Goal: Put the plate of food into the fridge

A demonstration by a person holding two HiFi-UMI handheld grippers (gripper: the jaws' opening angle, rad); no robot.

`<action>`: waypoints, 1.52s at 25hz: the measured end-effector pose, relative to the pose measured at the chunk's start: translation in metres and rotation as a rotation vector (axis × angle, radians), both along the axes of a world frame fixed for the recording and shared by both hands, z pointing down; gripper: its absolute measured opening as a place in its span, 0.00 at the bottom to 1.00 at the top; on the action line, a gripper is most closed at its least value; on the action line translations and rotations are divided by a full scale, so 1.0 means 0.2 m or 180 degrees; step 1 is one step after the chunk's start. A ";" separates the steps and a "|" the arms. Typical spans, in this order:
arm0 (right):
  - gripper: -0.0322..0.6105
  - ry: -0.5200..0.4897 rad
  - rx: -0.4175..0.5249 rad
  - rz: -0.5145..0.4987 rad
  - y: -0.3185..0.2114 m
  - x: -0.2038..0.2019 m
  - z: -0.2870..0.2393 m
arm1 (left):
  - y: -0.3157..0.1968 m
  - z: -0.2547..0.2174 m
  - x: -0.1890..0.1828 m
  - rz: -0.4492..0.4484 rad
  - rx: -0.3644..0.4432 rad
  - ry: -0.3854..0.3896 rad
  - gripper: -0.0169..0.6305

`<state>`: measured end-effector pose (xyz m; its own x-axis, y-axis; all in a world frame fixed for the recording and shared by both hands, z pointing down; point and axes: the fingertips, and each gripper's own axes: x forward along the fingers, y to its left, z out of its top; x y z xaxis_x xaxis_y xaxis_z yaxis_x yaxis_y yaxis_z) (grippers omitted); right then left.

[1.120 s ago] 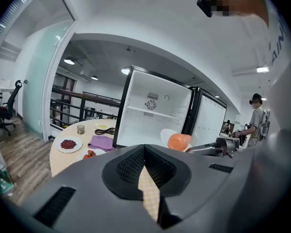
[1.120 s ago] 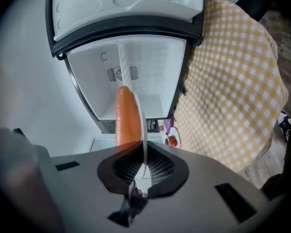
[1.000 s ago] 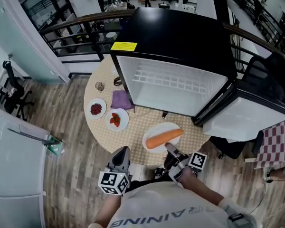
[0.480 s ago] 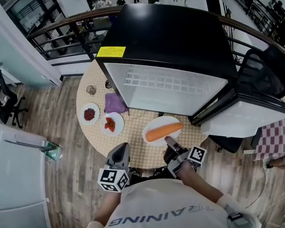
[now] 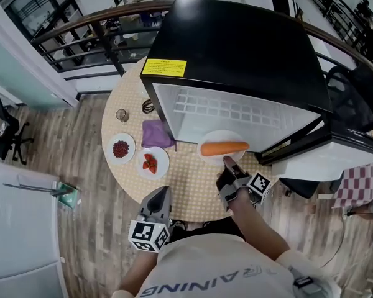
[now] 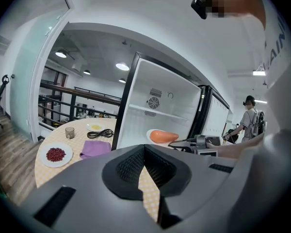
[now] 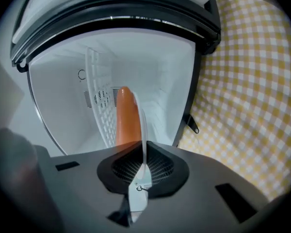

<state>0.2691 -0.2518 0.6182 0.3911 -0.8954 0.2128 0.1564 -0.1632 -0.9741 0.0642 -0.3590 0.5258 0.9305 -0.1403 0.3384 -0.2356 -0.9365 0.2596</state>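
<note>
A white plate (image 5: pixel 222 143) bearing a long orange carrot (image 5: pixel 224 148) hangs at the mouth of the open black fridge (image 5: pixel 236 48), over its white inside (image 5: pixel 236 113). My right gripper (image 5: pixel 227 162) is shut on the plate's near rim. In the right gripper view the plate (image 7: pixel 144 130) shows edge-on between the pads, with the carrot (image 7: pixel 126 115) on its left side and the fridge's wire shelf behind. My left gripper (image 5: pixel 156 202) is low at the table's near edge, shut and holding nothing; from it the plate (image 6: pixel 162 136) appears at the fridge opening.
The round checked table (image 5: pixel 186 188) carries a plate of red beans (image 5: pixel 120 148), a plate of red fruit (image 5: pixel 151 162), a purple cloth (image 5: pixel 155 133), a glass (image 5: pixel 122 114) and a coiled cable (image 5: pixel 148 106). The fridge door (image 5: pixel 323 157) stands open at the right.
My right gripper has carried the plate with the carrot from the table's near side up to the fridge opening. The left gripper has shifted only slightly.
</note>
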 end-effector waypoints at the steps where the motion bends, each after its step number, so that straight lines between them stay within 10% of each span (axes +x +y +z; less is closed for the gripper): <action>1: 0.10 -0.0008 0.0007 0.0061 -0.03 0.03 0.01 | -0.01 0.00 0.00 0.0004 -0.0009 -0.0006 0.04; 20: 0.11 -0.0081 -0.0478 0.0564 -0.36 0.57 0.23 | -0.07 0.09 -0.03 -0.0067 -0.0130 -0.0165 0.04; 38: 0.13 0.0282 -0.1004 0.0322 -0.39 0.62 0.30 | -0.07 0.11 -0.08 -0.0131 -0.0145 -0.0238 0.04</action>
